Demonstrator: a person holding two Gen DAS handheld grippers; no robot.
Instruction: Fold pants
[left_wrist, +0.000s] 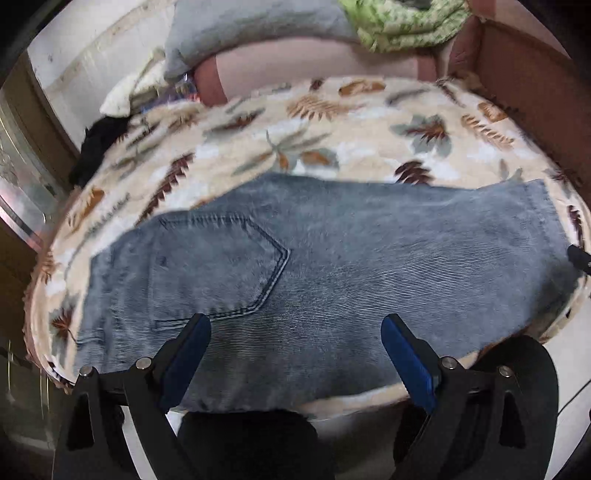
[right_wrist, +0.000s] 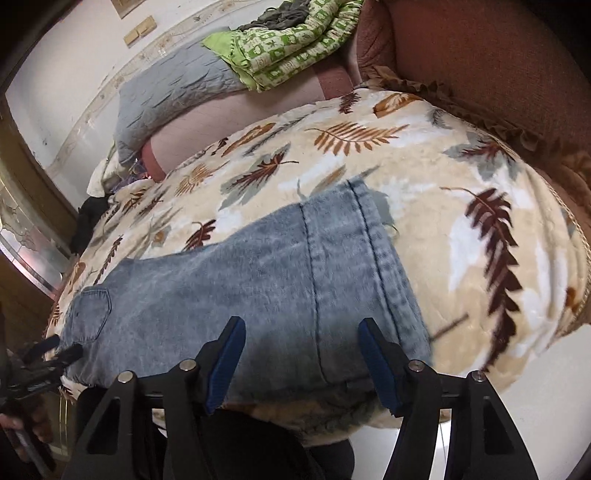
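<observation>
Jeans (left_wrist: 332, 266) lie flat, folded lengthwise, across a leaf-print blanket (left_wrist: 332, 122) on the bed, with the back pocket (left_wrist: 218, 266) end on the left and the hem on the right. Left tool (left_wrist: 295, 332) is spread wide over the near edge by the pocket, nothing pinched. Right tool (right_wrist: 301, 334) is also spread, above the hem end, no cloth between its blue pads (right_wrist: 225, 365); green quilt (right_wrist: 288, 48) sits far back.
</observation>
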